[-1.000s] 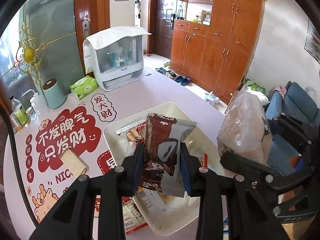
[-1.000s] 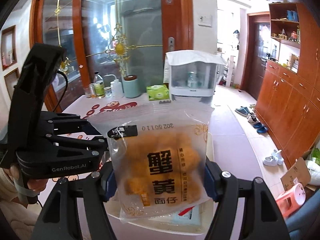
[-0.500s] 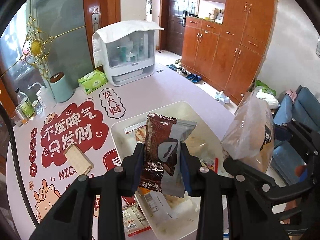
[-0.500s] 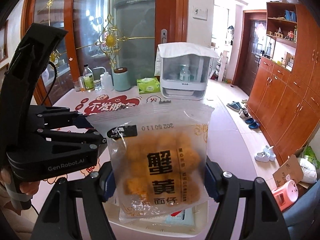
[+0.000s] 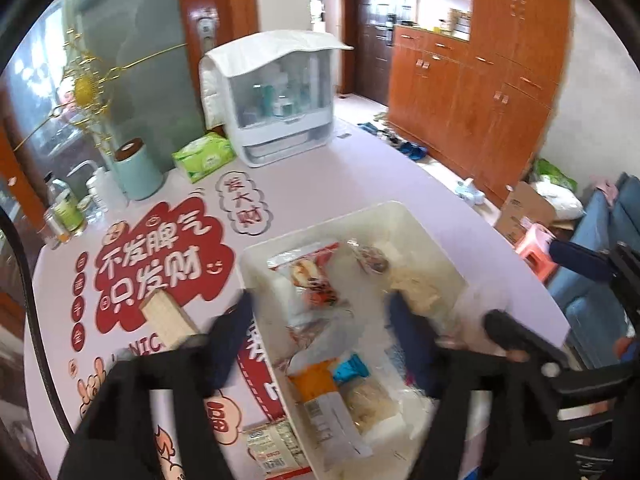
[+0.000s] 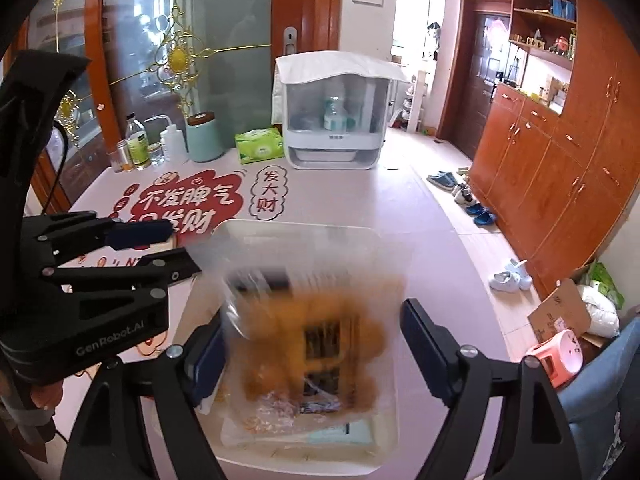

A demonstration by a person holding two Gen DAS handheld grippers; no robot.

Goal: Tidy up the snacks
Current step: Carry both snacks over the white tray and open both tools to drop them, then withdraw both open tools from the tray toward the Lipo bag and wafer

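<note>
A white bin (image 5: 436, 240) on the pink table holds several snack packets. My left gripper (image 5: 322, 312) hangs over it with its jaws opening wide and nothing between them. I cannot pick out the brown packet among the packets below. In the right wrist view, my right gripper (image 6: 316, 336) is over the same bin (image 6: 296, 228), jaws opening. The clear bag of orange snacks (image 6: 312, 320) is a blur between the jaws, slipping down into the bin, and the pads no longer press it. The left gripper (image 6: 160, 252) shows at the left.
A wafer pack (image 5: 168, 316) lies on the table left of the bin and another packet (image 5: 272, 452) lies by its near corner. A white cabinet (image 5: 276, 96), a green tissue pack (image 5: 204, 158) and a mint canister (image 5: 138, 172) stand at the back. The table edge curves at right.
Both grippers sank toward the bin and their jaws spread. The left one let go of the brown packet. The orange snack bag has come loose from the right one and is dropping.
</note>
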